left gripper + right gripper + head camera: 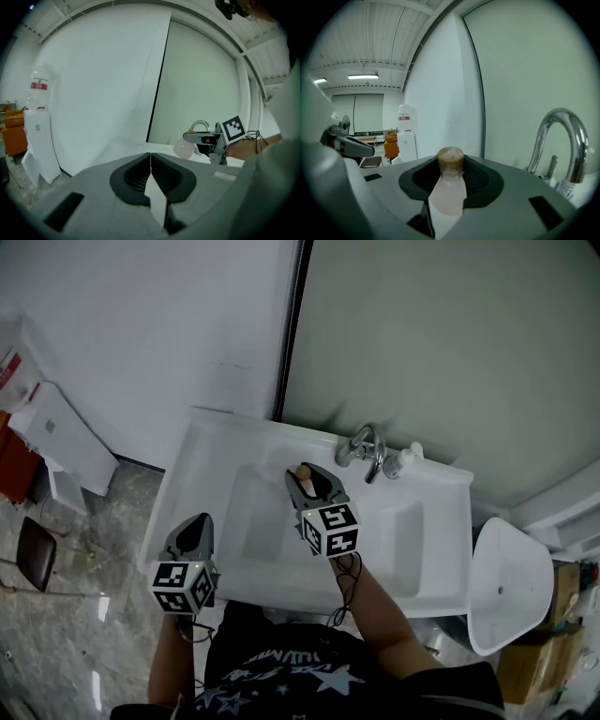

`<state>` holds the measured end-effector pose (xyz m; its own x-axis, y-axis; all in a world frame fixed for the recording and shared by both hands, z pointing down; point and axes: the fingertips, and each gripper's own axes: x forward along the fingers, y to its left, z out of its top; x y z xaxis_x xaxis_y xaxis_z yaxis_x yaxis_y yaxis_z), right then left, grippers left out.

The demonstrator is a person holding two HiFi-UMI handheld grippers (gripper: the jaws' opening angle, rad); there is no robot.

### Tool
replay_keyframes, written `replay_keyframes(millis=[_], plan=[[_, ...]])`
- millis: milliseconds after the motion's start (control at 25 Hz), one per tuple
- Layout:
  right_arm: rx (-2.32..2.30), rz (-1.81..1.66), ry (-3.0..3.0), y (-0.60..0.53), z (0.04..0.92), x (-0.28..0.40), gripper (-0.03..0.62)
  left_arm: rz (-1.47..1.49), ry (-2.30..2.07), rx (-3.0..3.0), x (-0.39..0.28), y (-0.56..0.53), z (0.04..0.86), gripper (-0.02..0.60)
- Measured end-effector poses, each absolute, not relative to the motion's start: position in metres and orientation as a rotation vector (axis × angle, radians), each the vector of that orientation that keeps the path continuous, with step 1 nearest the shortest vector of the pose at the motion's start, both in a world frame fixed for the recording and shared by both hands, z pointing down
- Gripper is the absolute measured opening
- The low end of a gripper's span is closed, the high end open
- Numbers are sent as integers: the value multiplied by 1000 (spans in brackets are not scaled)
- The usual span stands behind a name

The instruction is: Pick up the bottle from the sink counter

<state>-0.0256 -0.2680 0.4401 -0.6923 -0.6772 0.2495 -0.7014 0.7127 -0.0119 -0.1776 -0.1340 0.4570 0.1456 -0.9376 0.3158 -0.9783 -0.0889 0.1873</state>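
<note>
White sink bench (441, 549) beneath right tongs (451, 171). Faucet (562, 140) beyond right tongs, to their right. Left tongs (150, 161) well left of right tongs, jaws together, empty. Right tongs clamped on frosted bottle (447, 193); brown cap (450, 158) protrudes past tips.

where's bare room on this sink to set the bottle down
Bare: the flat left wing of the white sink counter, left of the basin, and the stepped ledge right of it. Crowded: the back rim, where the chrome faucet and a small white bottle stand.
</note>
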Motion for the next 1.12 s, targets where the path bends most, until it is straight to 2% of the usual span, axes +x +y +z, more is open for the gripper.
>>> replay_keyframes(millis=[760,1120], plan=[[806,170,-2774,-149,454,75,143,201,-2046,1899,-56,22,459,20],[815,219,-2758,-125,472,107,143,210,-2046,1858,-29,58,468,20]])
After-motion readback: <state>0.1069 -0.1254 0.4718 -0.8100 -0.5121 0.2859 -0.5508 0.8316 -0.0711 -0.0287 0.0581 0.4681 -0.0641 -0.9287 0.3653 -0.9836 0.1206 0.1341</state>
